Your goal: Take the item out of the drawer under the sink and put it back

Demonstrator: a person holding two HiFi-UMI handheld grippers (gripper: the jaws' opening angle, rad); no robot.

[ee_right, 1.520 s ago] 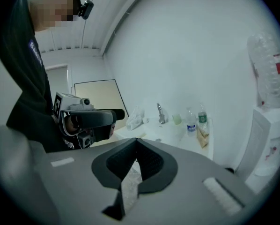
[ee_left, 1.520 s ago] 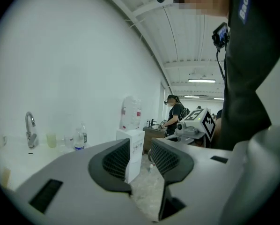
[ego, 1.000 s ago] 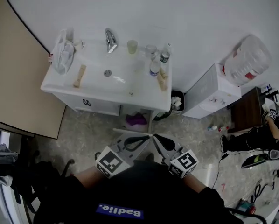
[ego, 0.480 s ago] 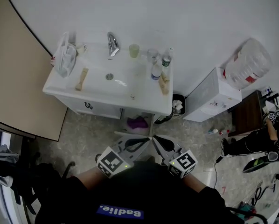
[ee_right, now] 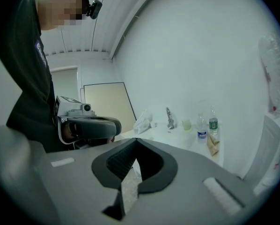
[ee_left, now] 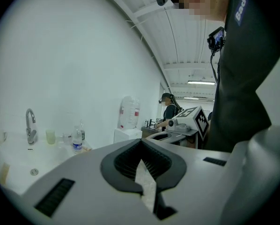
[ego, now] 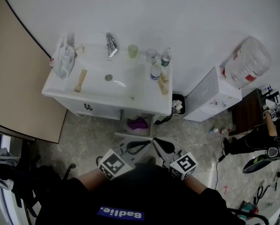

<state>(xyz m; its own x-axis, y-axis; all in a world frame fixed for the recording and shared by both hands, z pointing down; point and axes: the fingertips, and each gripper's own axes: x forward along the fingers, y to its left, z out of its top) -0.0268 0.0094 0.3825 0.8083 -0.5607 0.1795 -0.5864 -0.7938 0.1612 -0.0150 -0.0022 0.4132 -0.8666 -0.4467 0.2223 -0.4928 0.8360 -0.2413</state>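
The white sink (ego: 98,95) stood against the wall. Under its left part was a drawer front (ego: 99,110) with a dark handle (ego: 88,107), and it looked flush with the cabinet. Its long axis ran along the cabinet's front, left to right. Nothing of what it might hold could be seen. A shut front like this fits a drawer whose item is yet to come out, and equally one that has its item back inside.

Right of that front, in the gap under the sink's right part, lay a purple thing (ego: 138,123). I could not tell whether it sat on a shelf, in a pulled-out drawer or on the floor, nor whether it was the task's item.

Nearer the person, both claws hung well short of the cabinet, side by side and angled inward so their tips nearly met. The left gripper (ego: 147,140) was clenched on nothing. The right gripper (ego: 156,140) was also clenched and empty. From the tips the purple thing lay almost straight ahead, while the handle lay ahead and off to the left. By my judgement the left gripper was the closer one for that handle.
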